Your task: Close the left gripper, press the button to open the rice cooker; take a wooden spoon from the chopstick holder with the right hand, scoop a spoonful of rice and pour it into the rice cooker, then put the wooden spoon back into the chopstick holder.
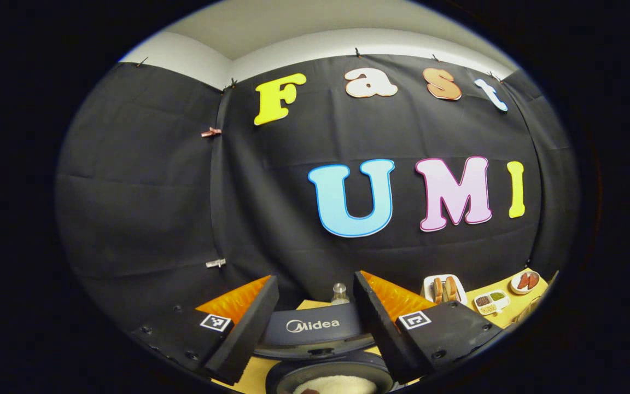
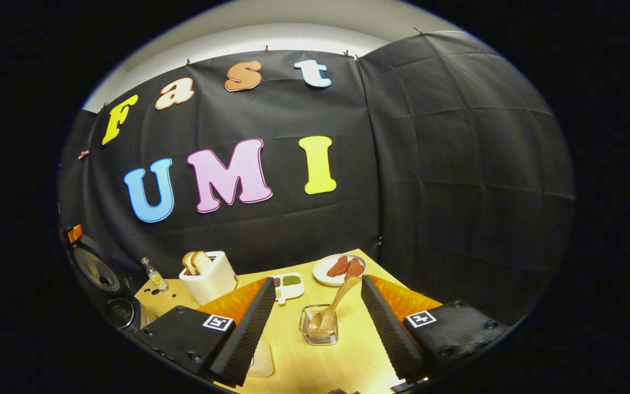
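The rice cooker [image 1: 315, 326] stands just below my left gripper [image 1: 315, 280], its lid raised; white rice [image 1: 337, 384] shows in the round pot beneath. The left gripper is open and holds nothing. In the right gripper view the cooker [image 2: 99, 271] sits at the far left, lid up. The clear chopstick holder [image 2: 319, 332] stands on the table ahead of my right gripper [image 2: 318, 283], and the wooden spoon [image 2: 338, 302] leans in it with its handle pointing up and right. The right gripper is open, a short way back from the holder and touching nothing.
On the yellow table [image 2: 348, 355] are a white toaster [image 2: 209, 278] with bread, a small bottle [image 2: 155, 275], a compartment dish [image 2: 290, 285] and a plate of red food [image 2: 346, 267]. A white dish [image 2: 261, 363] lies part-hidden by a finger. Black cloth walls close the back and right.
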The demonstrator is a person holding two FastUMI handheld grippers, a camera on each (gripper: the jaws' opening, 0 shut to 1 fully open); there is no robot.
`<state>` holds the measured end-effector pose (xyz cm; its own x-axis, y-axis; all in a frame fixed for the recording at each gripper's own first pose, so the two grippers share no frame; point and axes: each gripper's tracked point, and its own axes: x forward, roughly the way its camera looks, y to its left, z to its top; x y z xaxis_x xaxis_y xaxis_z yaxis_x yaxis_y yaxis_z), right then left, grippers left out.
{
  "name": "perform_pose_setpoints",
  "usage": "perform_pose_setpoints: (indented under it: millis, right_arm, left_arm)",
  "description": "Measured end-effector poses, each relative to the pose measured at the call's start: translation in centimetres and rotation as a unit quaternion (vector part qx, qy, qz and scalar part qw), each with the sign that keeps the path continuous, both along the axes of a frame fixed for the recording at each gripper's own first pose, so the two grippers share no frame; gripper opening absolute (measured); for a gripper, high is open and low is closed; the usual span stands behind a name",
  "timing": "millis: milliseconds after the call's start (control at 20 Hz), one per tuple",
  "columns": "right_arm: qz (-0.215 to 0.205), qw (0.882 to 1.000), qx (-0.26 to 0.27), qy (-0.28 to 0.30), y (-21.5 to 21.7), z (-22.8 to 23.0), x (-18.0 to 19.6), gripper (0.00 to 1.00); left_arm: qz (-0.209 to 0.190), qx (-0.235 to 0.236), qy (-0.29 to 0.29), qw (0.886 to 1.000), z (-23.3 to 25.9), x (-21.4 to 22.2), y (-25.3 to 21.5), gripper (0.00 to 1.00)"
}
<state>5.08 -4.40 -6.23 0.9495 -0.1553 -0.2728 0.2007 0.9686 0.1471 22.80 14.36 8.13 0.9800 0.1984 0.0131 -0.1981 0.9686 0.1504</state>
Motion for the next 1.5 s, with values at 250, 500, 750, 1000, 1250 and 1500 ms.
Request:
perform_pose_setpoints:
  millis: [250,500,750,1000,1250,1500]
  right_arm:
    - [0.039,0.999,-0.002,0.011,1.4,-1.5,0.9,0.98]
    - [0.063,0.998,0.012,0.022,2.6,-2.7,1.3,0.98]
    - [0.085,0.995,0.011,0.043,3.7,-4.1,1.2,0.98]
    - [0.100,0.994,0.001,0.052,4.3,-4.6,1.2,0.99]
    - [0.103,0.992,0.002,0.065,4.0,-5.4,1.2,0.98]
    - [0.103,0.992,0.007,0.074,3.4,-6.0,1.1,0.98]
  left_arm:
    - [0.021,-0.053,0.094,0.994,-4.1,-5.1,-1.7,0.97]
    - [0.028,-0.073,0.166,0.983,-9.9,-9.6,-3.3,0.98]
    - [0.026,-0.080,0.207,0.975,-15.7,-12.0,-4.0,0.99]
    - [0.028,-0.087,0.243,0.966,-20.1,-13.1,-4.2,0.99]
    - [0.031,-0.083,0.249,0.965,-21.9,-13.6,-4.1,0.99]
    - [0.033,-0.082,0.245,0.965,-22.1,-13.5,-4.2,0.99]
